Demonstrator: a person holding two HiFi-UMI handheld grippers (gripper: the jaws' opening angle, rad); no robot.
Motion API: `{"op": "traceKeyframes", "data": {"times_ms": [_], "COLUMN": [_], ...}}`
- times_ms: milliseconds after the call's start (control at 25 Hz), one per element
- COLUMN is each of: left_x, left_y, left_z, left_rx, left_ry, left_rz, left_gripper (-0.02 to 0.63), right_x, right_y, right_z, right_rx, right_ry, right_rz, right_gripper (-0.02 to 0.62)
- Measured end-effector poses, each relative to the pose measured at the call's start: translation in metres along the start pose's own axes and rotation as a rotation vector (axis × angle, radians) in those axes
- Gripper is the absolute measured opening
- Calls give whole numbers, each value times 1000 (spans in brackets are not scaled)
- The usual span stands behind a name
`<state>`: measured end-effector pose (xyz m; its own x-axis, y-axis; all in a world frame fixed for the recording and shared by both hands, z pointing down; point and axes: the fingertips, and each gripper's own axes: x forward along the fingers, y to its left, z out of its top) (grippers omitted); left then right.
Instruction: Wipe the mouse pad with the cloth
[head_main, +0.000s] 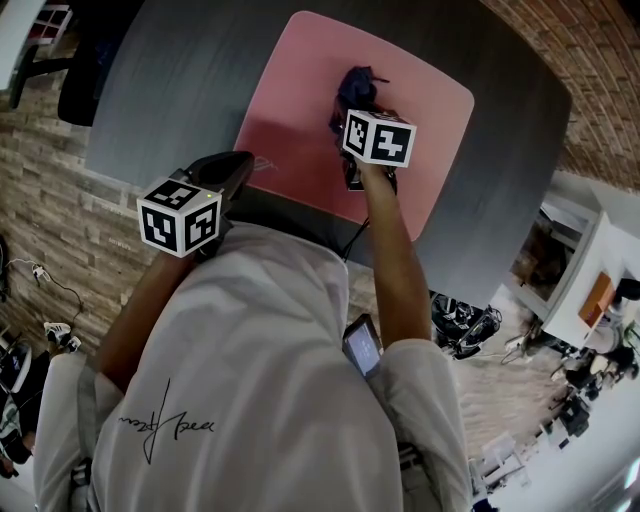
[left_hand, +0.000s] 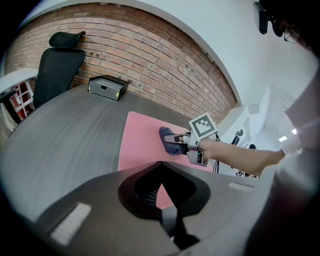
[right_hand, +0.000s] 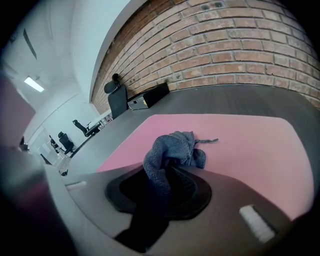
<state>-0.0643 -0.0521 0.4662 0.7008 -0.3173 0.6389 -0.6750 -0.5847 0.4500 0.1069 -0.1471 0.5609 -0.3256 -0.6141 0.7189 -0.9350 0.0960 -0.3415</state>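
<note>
Scene: a person stands at a dark grey table (head_main: 170, 90), a gripper in each hand, with a brick wall (left_hand: 165, 60) behind it.
Mouse pad: the pink mouse pad (head_main: 300, 110) lies flat on the table, reaching to its near edge.
Cloth: the dark blue-grey cloth (head_main: 355, 90) sits bunched on the pad, near its middle.
Right gripper: the right gripper (right_hand: 162, 185) reaches out over the pad, its jaws pressed together on one end of the cloth, while the rest of the cloth rests on the pink surface.
Left gripper: the left gripper (left_hand: 162, 200) is held by the pad's near left corner, well apart from the cloth, jaws closed with nothing between them.
Background: a black office chair (left_hand: 57, 65) and a flat black box (left_hand: 106, 86) stand at the table's far side.
</note>
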Motion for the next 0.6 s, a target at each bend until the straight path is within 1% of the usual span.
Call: {"op": "traceKeyframes", "data": {"times_ms": [600], "left_x": [2], "left_y": [0], "left_z": [-1], "left_rx": [-8], "left_ry": [6], "left_rz": [-5], "left_gripper": [12], "right_x": [-8], "right_y": [-15], "right_z": [-3], "right_rx": [8], "right_ry": [-3], "right_rz": [-14], "right_gripper": [98]}}
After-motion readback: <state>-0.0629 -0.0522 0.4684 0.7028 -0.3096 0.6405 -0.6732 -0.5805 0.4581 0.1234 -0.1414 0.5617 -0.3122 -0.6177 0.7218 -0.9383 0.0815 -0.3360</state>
